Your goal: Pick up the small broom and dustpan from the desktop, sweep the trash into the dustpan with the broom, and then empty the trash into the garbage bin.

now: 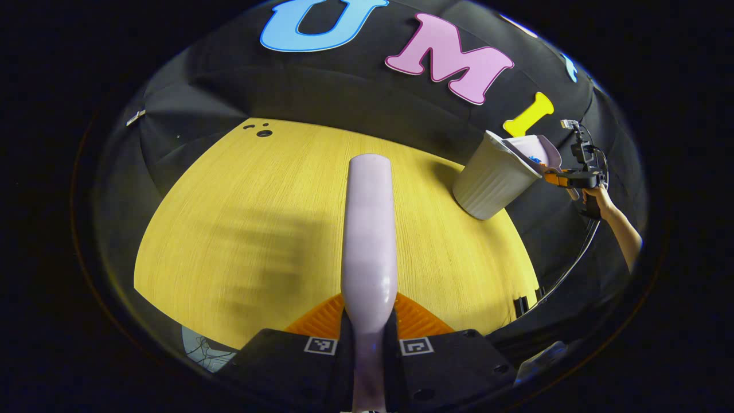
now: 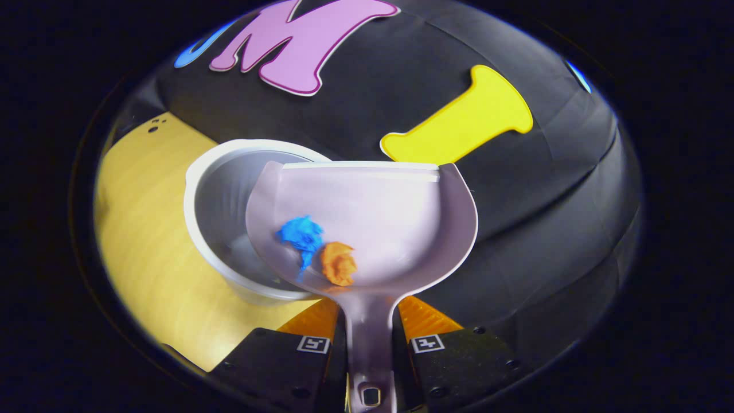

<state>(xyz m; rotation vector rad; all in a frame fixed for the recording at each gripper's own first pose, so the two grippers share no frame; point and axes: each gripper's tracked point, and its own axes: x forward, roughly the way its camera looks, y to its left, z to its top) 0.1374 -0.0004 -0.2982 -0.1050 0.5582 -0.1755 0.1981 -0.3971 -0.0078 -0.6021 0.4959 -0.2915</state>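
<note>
In the left gripper view, a smooth, glossy pale lilac broom handle (image 1: 368,241) is clamped between the two fingers of the left gripper (image 1: 368,338), and it stretches forward over the yellow desktop (image 1: 241,229) with fine wood grain. The brush end of the broom cannot be seen. At the far right edge of the desktop a white ribbed garbage bin (image 1: 493,178) is placed, and it looks tilted in the fisheye image. Above its rim the pale dustpan (image 1: 536,150) is held by the right gripper (image 1: 565,179), which is carried by a hand (image 1: 596,198) with a bare forearm raised.

In the right gripper view, the narrow handle of the rounded, smooth plastic dustpan (image 2: 373,218) is gripped by both fingers of the right gripper (image 2: 370,344). The pan is held partly over the open mouth of the garbage bin (image 2: 229,195). Two crumpled scraps are lying inside the pan near the handle: a blue scrap (image 2: 301,235) and an orange scrap (image 2: 338,263), just touching each other.
</note>
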